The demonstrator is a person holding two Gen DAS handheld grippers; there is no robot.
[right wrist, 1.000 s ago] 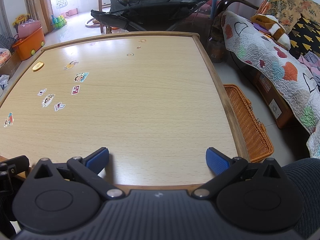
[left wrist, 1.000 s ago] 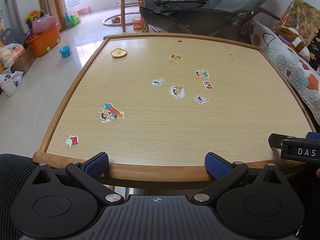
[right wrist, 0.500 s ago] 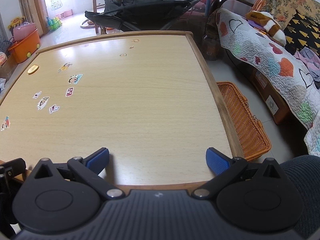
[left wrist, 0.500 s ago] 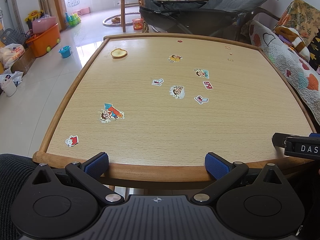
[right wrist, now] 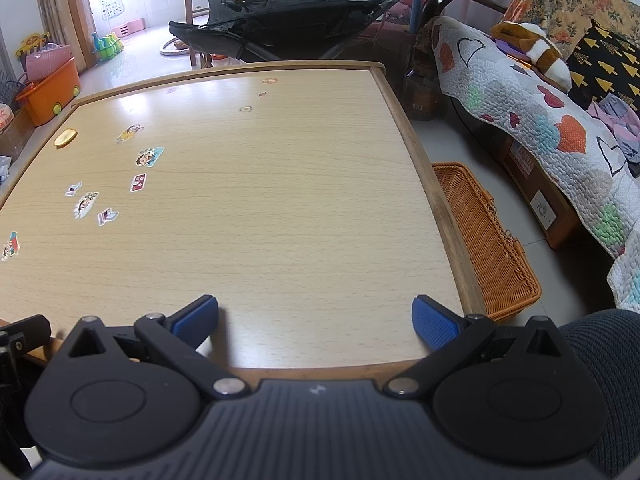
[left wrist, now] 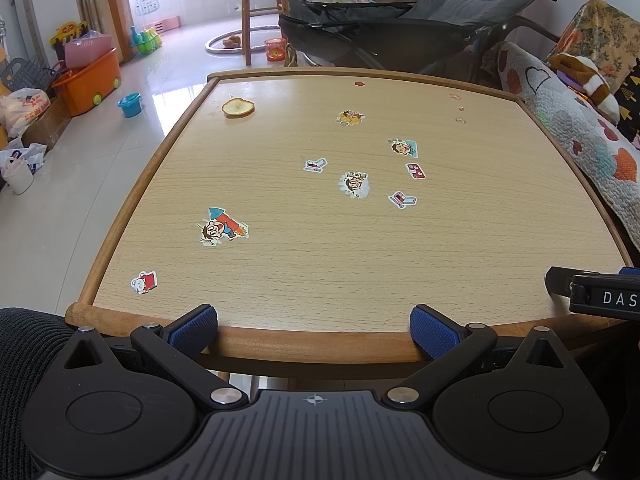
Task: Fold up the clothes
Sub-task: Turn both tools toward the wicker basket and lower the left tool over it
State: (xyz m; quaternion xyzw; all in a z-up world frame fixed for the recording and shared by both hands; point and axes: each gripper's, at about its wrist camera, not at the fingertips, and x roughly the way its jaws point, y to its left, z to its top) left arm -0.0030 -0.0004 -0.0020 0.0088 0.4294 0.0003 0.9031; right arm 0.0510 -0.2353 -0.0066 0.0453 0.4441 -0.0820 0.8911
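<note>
No garment lies on the wooden table [left wrist: 320, 248] [right wrist: 280, 220]; only stickers and a round slice [left wrist: 238, 107] are on it. Crumpled clothes [right wrist: 616, 120] lie on the sofa at the far right of the right wrist view. My left gripper [left wrist: 314, 328] hangs open at the table's near edge, nothing between its blue pads. My right gripper [right wrist: 316, 320] is open too, over the near right corner of the table, empty. Its side shows at the right edge of the left wrist view, as right gripper [left wrist: 596, 292].
An orange wicker basket [right wrist: 484, 240] stands on the floor by the table's right side. A quilt-covered sofa [right wrist: 540, 128] runs along the right. A dark reclining chair [left wrist: 400, 28] stands behind the table. Toy bins [left wrist: 86, 76] and bags sit on the floor at left.
My right gripper has swung to the right, bringing more of the sofa and basket into view. The left gripper has stayed put.
</note>
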